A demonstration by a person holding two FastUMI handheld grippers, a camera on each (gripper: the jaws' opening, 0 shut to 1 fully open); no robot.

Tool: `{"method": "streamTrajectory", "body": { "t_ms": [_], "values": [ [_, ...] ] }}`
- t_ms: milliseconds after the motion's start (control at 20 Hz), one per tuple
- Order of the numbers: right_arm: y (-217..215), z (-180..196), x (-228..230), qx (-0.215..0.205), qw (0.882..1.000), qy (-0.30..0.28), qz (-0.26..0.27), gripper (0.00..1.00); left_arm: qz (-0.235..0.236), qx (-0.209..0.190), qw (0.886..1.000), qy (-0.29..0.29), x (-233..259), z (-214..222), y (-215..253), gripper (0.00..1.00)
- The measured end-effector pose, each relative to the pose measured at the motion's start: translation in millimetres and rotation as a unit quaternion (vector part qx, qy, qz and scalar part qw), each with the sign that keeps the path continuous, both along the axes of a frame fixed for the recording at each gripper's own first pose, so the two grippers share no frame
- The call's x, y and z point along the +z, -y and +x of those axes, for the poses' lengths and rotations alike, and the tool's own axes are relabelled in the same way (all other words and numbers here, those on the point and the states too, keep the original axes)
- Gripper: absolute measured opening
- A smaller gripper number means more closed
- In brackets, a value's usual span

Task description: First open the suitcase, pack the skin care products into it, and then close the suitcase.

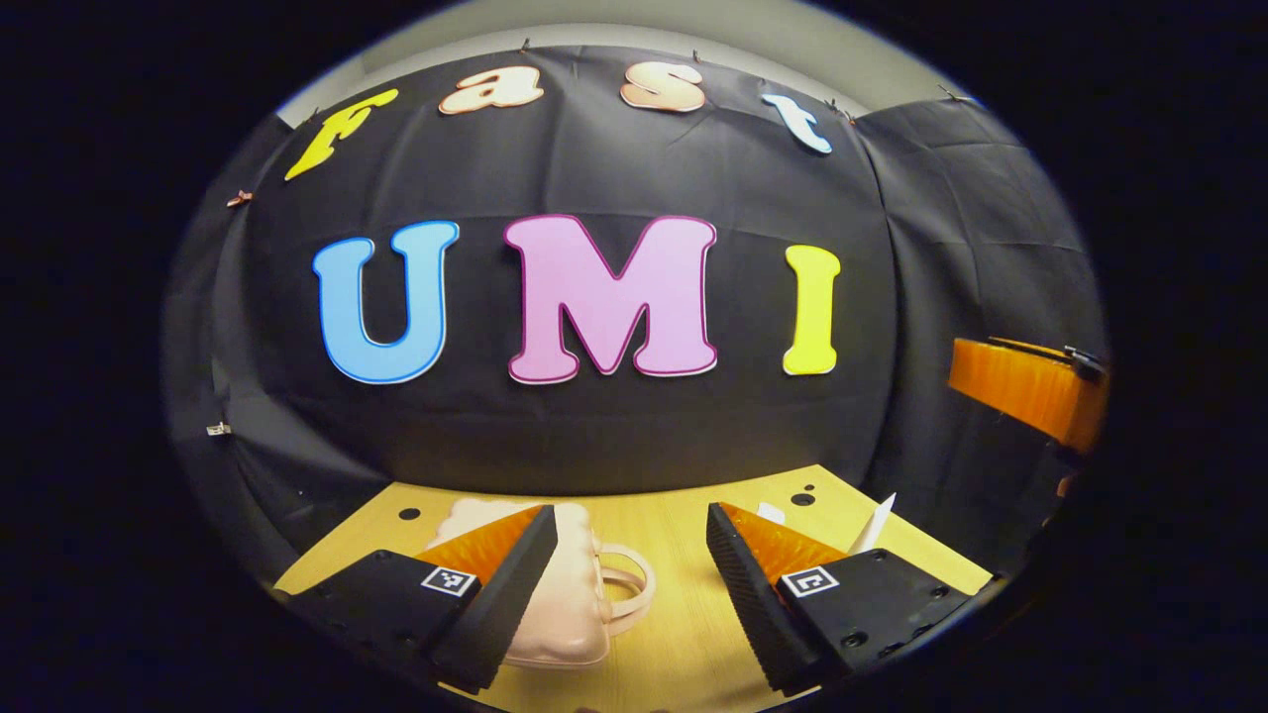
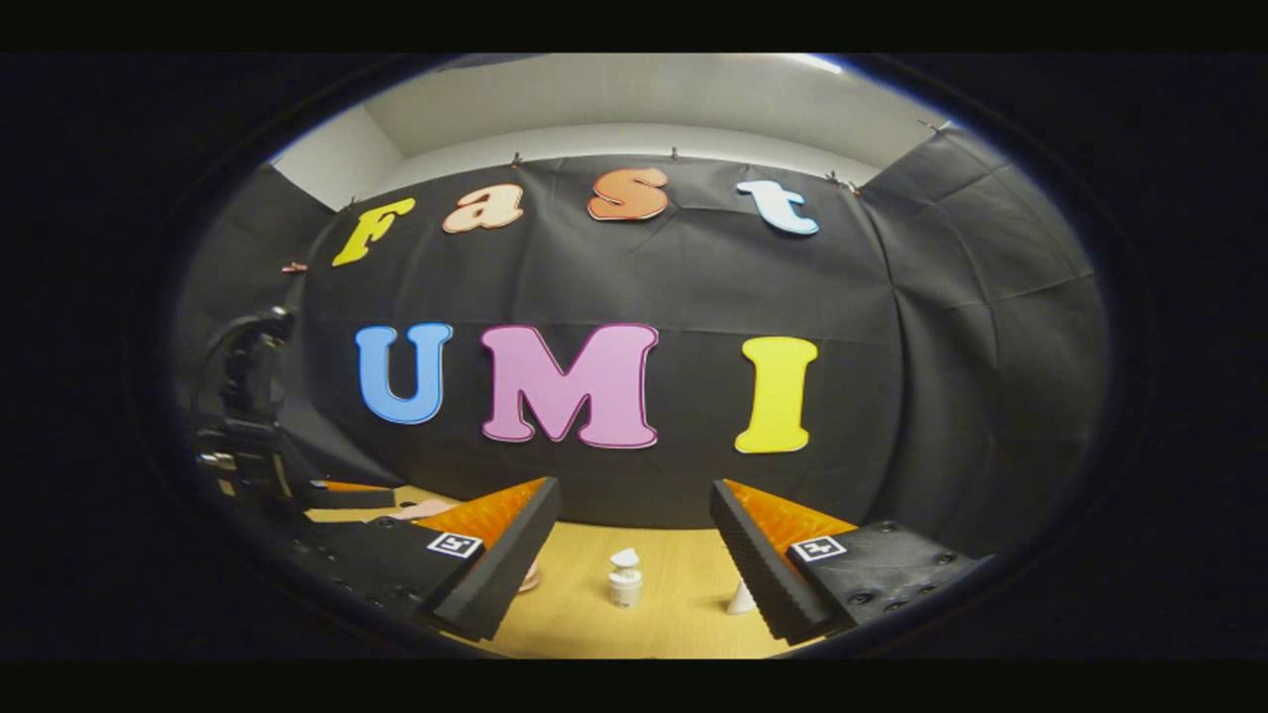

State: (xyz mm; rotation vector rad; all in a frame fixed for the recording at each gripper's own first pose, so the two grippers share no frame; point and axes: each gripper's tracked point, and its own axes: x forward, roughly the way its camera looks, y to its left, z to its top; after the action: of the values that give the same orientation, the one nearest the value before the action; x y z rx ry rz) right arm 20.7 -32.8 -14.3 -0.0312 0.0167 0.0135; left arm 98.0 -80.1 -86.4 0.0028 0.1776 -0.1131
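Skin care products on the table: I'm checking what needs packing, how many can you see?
2 in the right gripper view: a small white bottle standing between the fingers, and a white cone-shaped item beside the right-hand finger. Others may be hidden.

Recording booth, lab-style setup: black cloth (image 2: 693,277) clipped up as the far and side walls, plain white wall and ceiling (image 2: 634,119) above it, bare light-wood desk (image 1: 674,614) with drilled holes near the far edge. Staged, not a lived-in home.
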Motion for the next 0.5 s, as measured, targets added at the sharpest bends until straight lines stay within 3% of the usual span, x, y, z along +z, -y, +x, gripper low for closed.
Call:
{"method": "streamTrajectory", "body": {
  "t_ms": [300, 500],
  "values": [
    [17.4, 13.3, -20.5, -0.002, 0.999, -0.006, -0.035, 0.96, 0.006, -0.023, 0.996, -0.090, -88.0, 67.7, 34.0, 0.96],
    [36.5, 14.2, -36.1, -0.013, 0.998, -0.022, -0.050, 0.96, 0.026, -0.010, 0.989, -0.145, -144.9, 111.0, 39.2, 0.95]
  ]
}}
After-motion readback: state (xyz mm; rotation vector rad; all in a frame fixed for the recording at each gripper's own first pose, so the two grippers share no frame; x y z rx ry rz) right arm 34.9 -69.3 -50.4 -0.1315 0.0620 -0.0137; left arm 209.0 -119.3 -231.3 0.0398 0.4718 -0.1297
